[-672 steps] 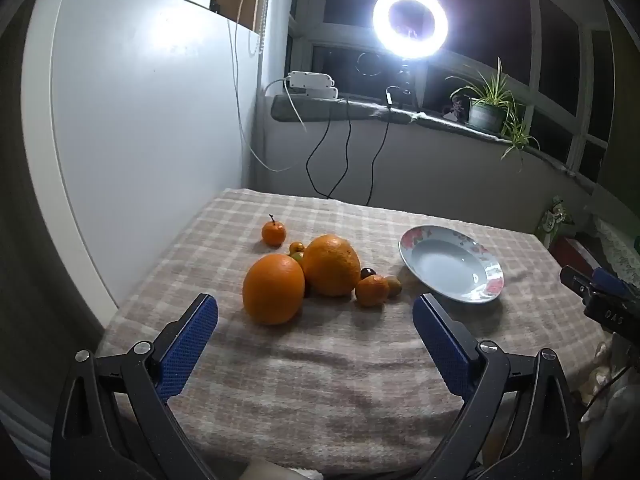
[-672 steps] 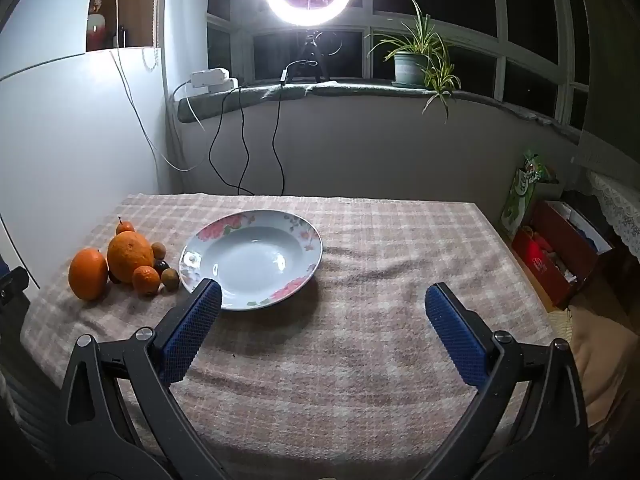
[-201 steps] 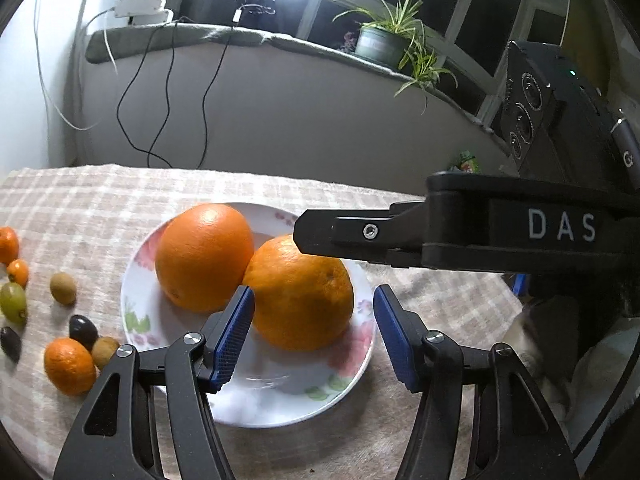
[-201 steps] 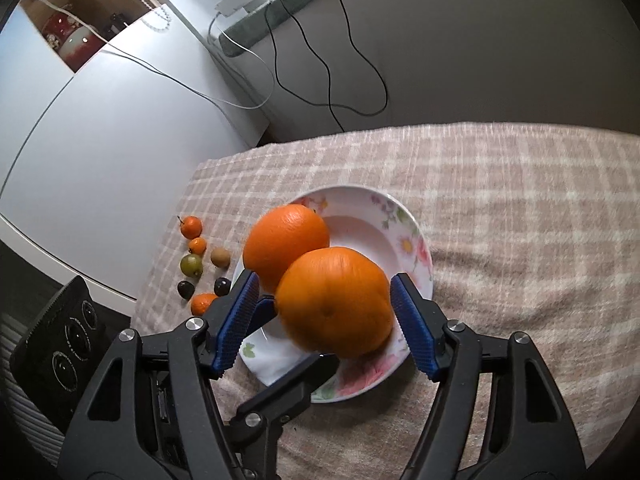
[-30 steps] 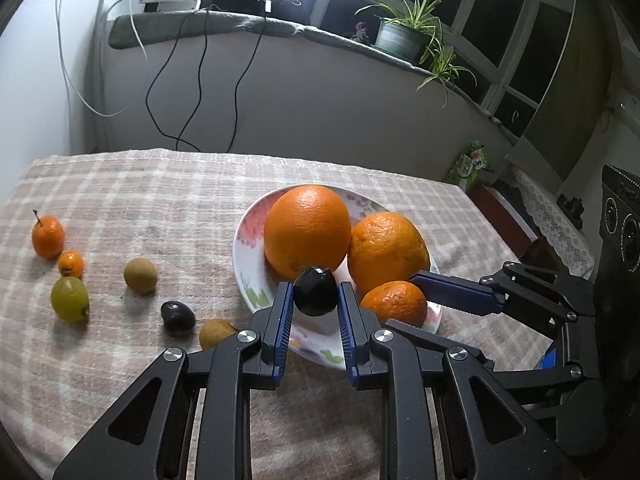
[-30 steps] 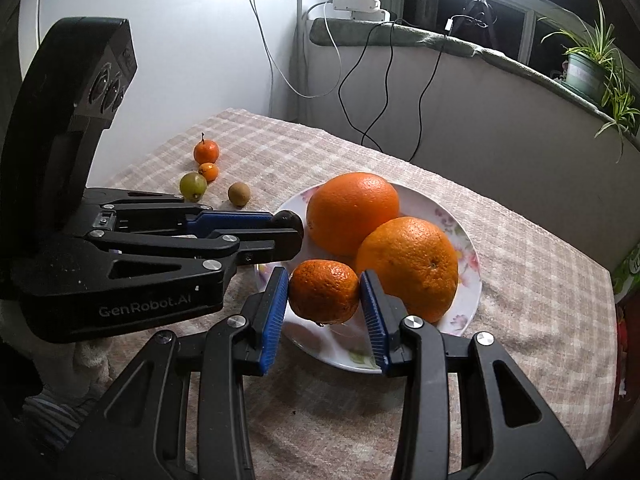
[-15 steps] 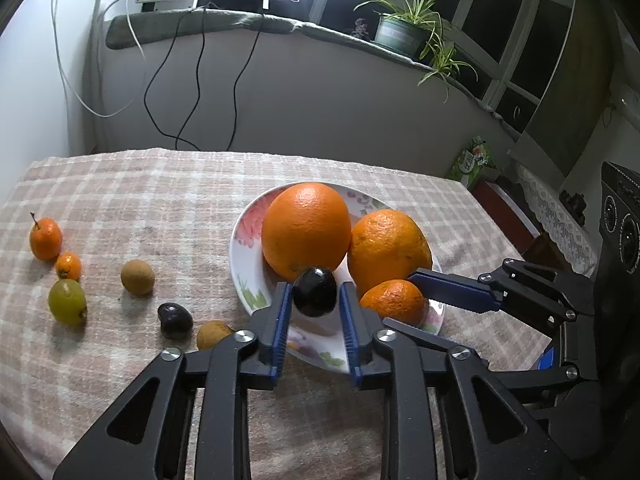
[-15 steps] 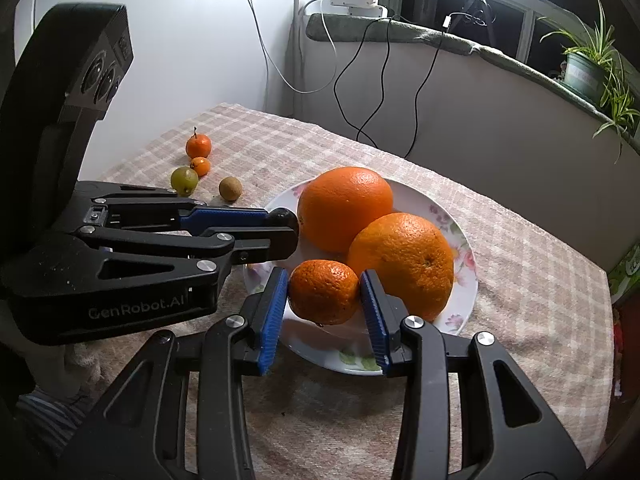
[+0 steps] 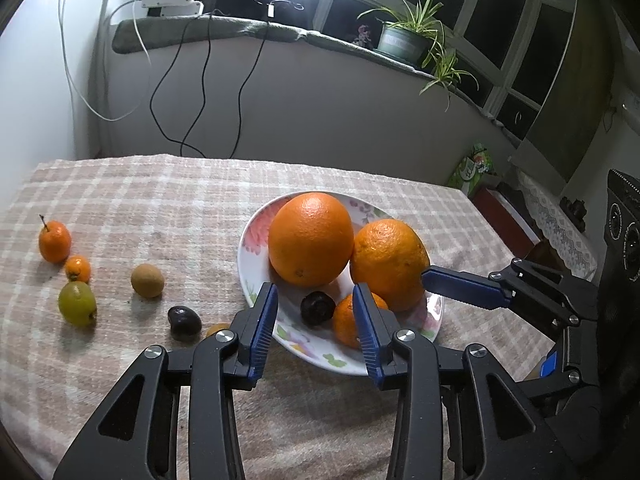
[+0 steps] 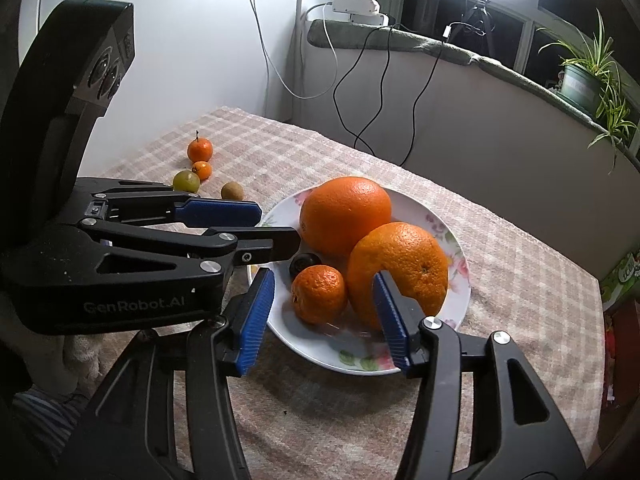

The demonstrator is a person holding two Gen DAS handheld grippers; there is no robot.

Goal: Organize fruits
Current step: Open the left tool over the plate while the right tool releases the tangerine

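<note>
Fruits: two more are now down on the plate (image 9: pixel 256 280), which is the change I log here. A second ago the left gripper (image 9: pixel 315 312) was clamped on the dark plum (image 9: pixel 317 307) and the right gripper (image 10: pixel 323 308) on the small mandarin (image 10: pixel 319 293); now both sets of jaws are opening, and each fruit sits on the plate between its gripper's pads with a clear gap on either side, so I read both as released. Nearest to my left fingertips lies the plum, with the mandarin touching or almost touching it on its right; just beyond them stand the two big oranges, the rounder one (image 9: pixel 310 238) ahead and the rougher one (image 9: pixel 390 262) ahead and to the right. Off to the left of the left gripper, on the checked cloth (image 9: pixel 160 200), six small fruits remain: a second dark plum (image 9: pixel 184 320) close by, a yellowish one (image 9: pixel 218 329) half hidden behind my left finger, a brown kiwi-like one (image 9: pixel 147 280), then farther out a green one (image 9: pixel 77 303), a tiny orange one (image 9: pixel 78 268) and a stemmed mandarin (image 9: pixel 54 241). My judgement: four in, six to go; next I would back both grippers off without nudging the plate and take the nearest plum.
</note>
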